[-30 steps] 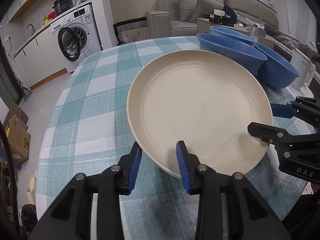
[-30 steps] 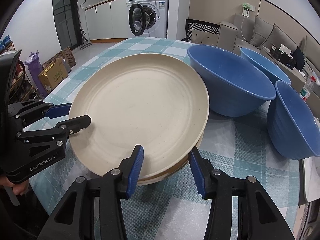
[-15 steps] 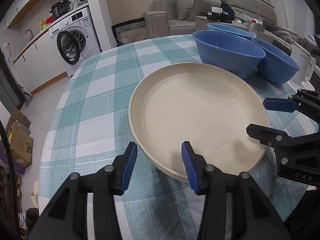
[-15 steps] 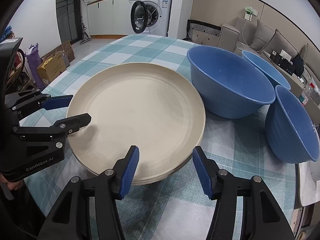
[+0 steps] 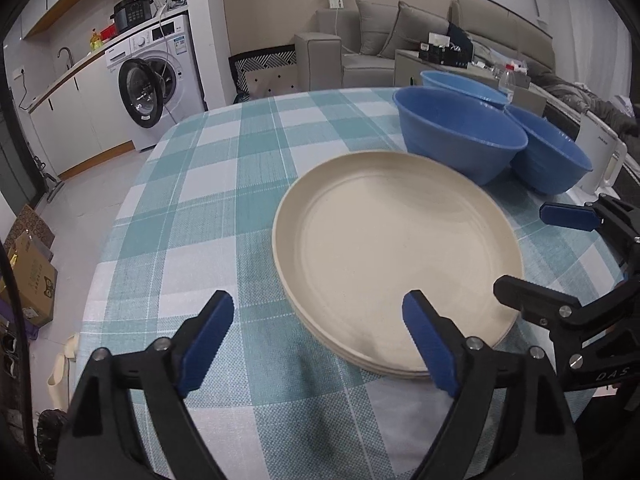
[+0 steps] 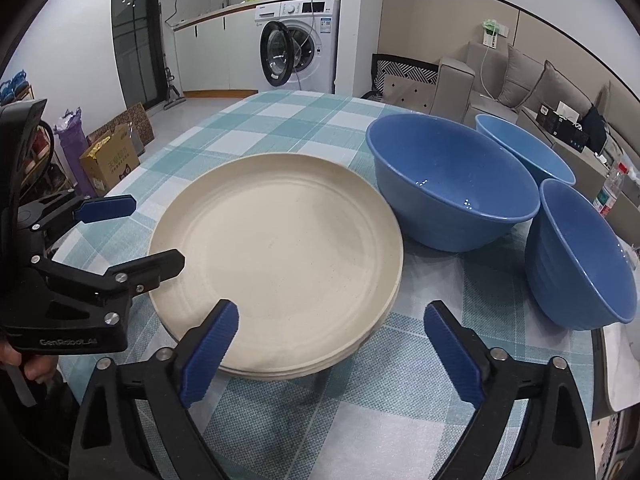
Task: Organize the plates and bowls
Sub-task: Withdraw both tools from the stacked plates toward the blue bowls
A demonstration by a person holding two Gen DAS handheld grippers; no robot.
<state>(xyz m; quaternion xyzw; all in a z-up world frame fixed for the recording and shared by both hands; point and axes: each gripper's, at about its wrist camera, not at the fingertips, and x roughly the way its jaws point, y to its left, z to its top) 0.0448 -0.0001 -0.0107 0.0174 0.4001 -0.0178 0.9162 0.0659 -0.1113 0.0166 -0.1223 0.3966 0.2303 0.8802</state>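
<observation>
— Where's everything sitting on the checked worktop?

— The cream plates are lying stacked in the middle of the frame, and the three blue bowls are crowding together at the upper right, the nearest one just beside the stack's rim.

— And the tools?

— Both are opening wide and gripping nothing. The left tool is hovering at the stack's lower-left edge; the right tool is straddling its lower-right edge without touching.

— So which hand is going for the bowls?

— I'd judge the right one: the bowls are lying up and to its right, nearer than to the left.
</observation>
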